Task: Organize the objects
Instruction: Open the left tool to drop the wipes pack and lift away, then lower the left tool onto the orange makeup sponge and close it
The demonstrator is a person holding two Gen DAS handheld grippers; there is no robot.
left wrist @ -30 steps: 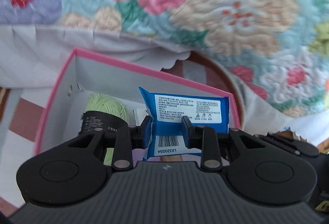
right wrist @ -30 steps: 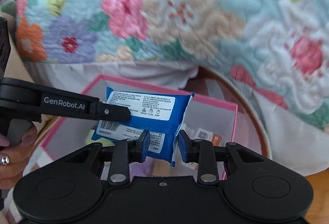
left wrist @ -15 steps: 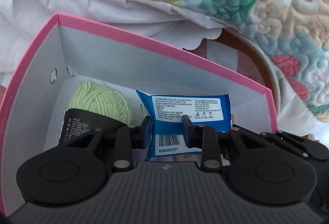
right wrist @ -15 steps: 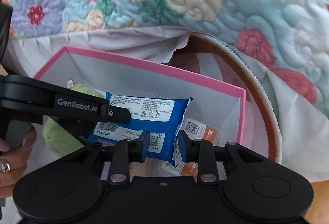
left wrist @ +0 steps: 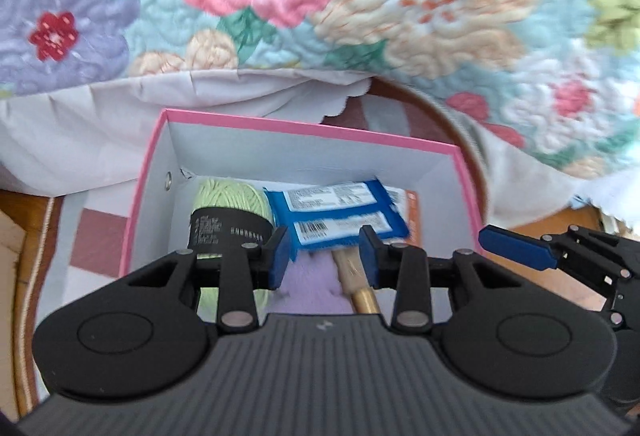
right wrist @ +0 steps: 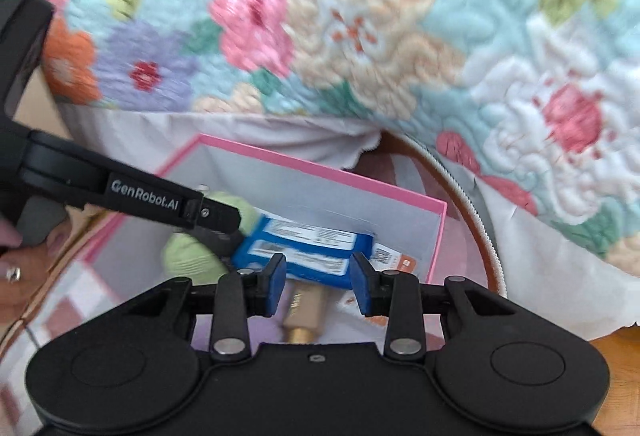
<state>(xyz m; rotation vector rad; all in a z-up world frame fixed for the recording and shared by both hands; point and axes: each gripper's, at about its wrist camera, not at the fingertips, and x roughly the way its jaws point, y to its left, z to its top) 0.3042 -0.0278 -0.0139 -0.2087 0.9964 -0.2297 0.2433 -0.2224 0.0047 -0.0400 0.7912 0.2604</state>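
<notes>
A blue packet (left wrist: 336,212) (right wrist: 304,242) lies flat in the pink box (left wrist: 312,124) (right wrist: 320,168), beside a green yarn ball (left wrist: 228,204) (right wrist: 188,252). My left gripper (left wrist: 324,256) hangs above the box's near side, its jaws opening with nothing pressed between the pads. My right gripper (right wrist: 318,278) hovers just to its right, jaws also opening and clear of the packet. Each gripper shows in the other's view: the right gripper (left wrist: 516,248) at the right edge, the left gripper (right wrist: 212,214) reaching in from the left.
The box also holds an orange-and-white packet (left wrist: 414,212), a purple soft thing (left wrist: 312,288) and a brass-tipped handle (right wrist: 304,316). It stands on a round brown-rimmed checked surface (left wrist: 440,108). A flowered quilt (left wrist: 400,16) over a white sheet (left wrist: 80,140) rises behind. A hand (right wrist: 16,260) grips the left tool.
Both grippers carried the blue packet down into the box, let go of it and drew back upward. The packet now lies flat on the box's contents.
</notes>
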